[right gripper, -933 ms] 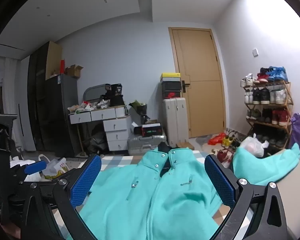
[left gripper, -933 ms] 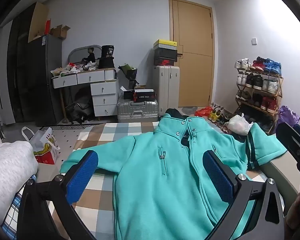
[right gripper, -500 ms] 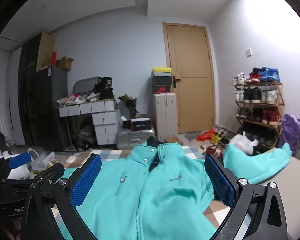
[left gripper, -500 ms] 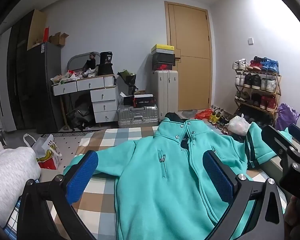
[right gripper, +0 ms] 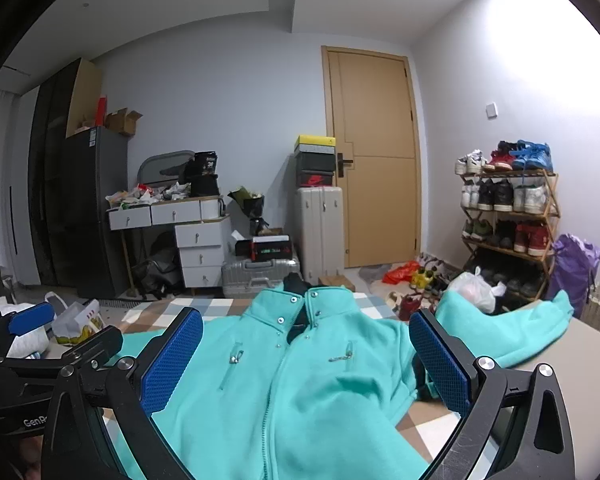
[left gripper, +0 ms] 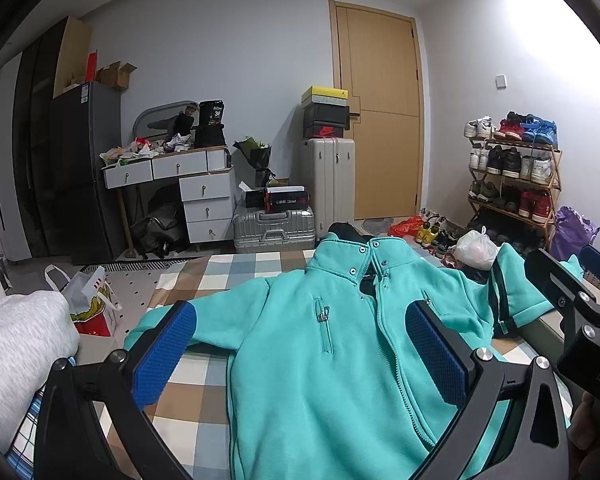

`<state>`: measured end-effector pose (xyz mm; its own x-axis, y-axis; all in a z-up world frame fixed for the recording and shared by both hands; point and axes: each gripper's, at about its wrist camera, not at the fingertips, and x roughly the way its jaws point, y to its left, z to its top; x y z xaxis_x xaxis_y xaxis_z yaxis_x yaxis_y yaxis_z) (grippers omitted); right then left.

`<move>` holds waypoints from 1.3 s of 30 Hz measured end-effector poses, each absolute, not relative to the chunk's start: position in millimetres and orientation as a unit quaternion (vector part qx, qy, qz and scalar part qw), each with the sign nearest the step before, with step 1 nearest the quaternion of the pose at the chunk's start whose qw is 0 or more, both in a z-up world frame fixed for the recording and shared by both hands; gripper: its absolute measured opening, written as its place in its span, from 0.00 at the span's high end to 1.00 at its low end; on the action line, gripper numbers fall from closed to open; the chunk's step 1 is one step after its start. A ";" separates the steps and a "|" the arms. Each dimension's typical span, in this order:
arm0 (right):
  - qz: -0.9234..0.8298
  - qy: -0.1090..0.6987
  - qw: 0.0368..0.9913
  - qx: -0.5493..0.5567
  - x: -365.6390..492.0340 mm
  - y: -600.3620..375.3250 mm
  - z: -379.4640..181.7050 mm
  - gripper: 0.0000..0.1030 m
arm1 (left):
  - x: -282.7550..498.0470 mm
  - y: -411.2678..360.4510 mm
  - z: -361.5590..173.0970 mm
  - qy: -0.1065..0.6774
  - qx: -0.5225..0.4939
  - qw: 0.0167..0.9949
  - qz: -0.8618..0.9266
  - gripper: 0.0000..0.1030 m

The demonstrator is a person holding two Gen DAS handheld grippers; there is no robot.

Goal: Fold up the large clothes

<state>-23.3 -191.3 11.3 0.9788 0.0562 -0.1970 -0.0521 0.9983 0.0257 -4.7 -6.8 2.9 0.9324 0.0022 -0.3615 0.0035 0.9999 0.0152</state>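
Note:
A teal zip-up fleece jacket [left gripper: 340, 352] lies front up on a checkered bed cover [left gripper: 204, 392], collar pointing away, both sleeves spread out. It also shows in the right wrist view [right gripper: 300, 384], its right sleeve [right gripper: 512, 332] reaching over a plain grey surface. My left gripper [left gripper: 300, 352] is open and empty, held above the jacket's chest. My right gripper [right gripper: 306, 364] is open and empty above the zip. The left gripper [right gripper: 40, 344] shows at the left of the right wrist view, and the right gripper [left gripper: 572, 300] at the right of the left wrist view.
A grey-white bundle of cloth [left gripper: 16, 344] lies at the left of the bed. Beyond the bed stand a white drawer desk [left gripper: 188, 192], silver suitcases [left gripper: 276, 228], a shoe rack [left gripper: 512, 184], a wooden door [left gripper: 380, 120] and bags on the floor [left gripper: 92, 304].
Both grippers have tilted and drifted slightly, so the room sits a little differently in view. Both stay open above the jacket. The jacket has not moved.

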 end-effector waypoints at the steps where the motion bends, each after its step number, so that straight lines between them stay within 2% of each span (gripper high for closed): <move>1: 0.028 0.099 0.995 0.010 -23.4 -191.1 11.3 0.00 | -5.4 -7.3 0.8 0.184 0.008 0.983 0.000 0.01; 39: 0.040 0.096 0.995 0.004 -23.0 -186.4 8.7 0.00 | -7.3 -5.5 -3.8 0.185 0.011 0.983 0.003 0.01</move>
<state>-23.0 -186.4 8.7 0.9783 0.0806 -0.1907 -0.0789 0.9967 0.0164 -7.3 -5.5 -3.8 0.9316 0.0103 -0.3634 -0.0025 0.9998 0.0220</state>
